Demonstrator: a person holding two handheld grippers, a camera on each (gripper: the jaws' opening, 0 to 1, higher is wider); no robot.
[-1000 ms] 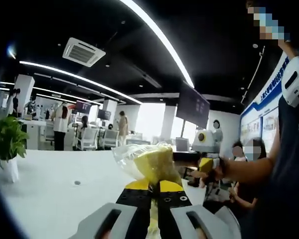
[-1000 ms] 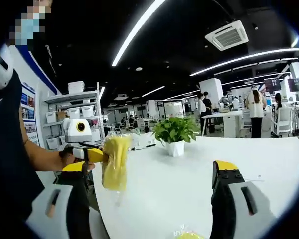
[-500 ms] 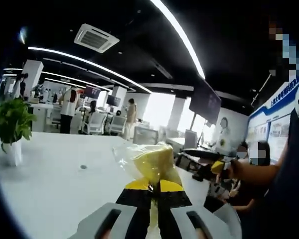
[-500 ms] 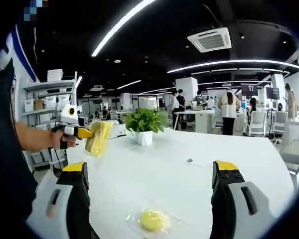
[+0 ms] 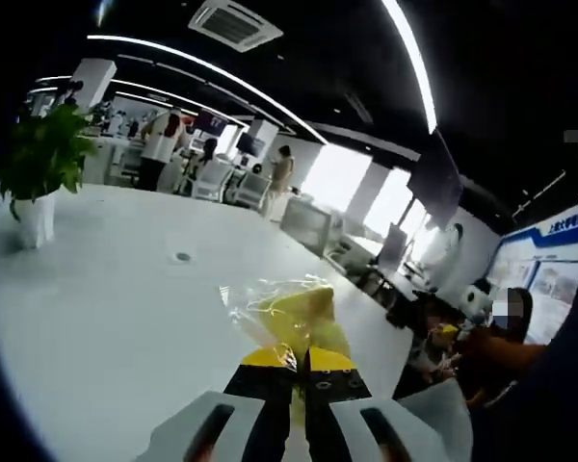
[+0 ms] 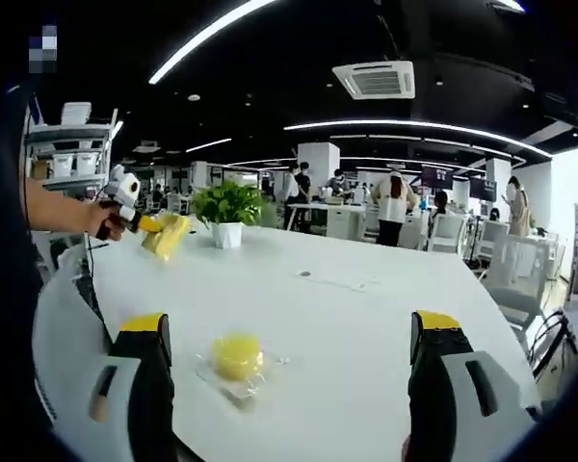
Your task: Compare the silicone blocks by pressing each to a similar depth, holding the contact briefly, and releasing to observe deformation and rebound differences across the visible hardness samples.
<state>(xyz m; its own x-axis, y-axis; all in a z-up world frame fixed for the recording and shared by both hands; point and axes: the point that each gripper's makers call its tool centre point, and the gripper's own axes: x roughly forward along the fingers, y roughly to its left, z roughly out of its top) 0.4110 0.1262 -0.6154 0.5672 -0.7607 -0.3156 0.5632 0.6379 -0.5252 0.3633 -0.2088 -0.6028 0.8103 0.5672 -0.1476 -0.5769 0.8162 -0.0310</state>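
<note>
Presently a yellow silicone block in clear wrap point(image 5: 294, 318) is pinched between the closed jaws of the left claw point(image 5: 297, 360), held up above the white tabletop point(image 5: 106, 318). From the right gripper view that same block point(image 6: 166, 234) sits near the potted plant point(image 6: 227, 210), to the side toward the person's hand point(image 6: 109, 219). A second wrapped yellow block point(image 6: 237, 356) lies on the tabletop between the spread jaws of the right claw point(image 6: 289, 337), which grips nothing.
</note>
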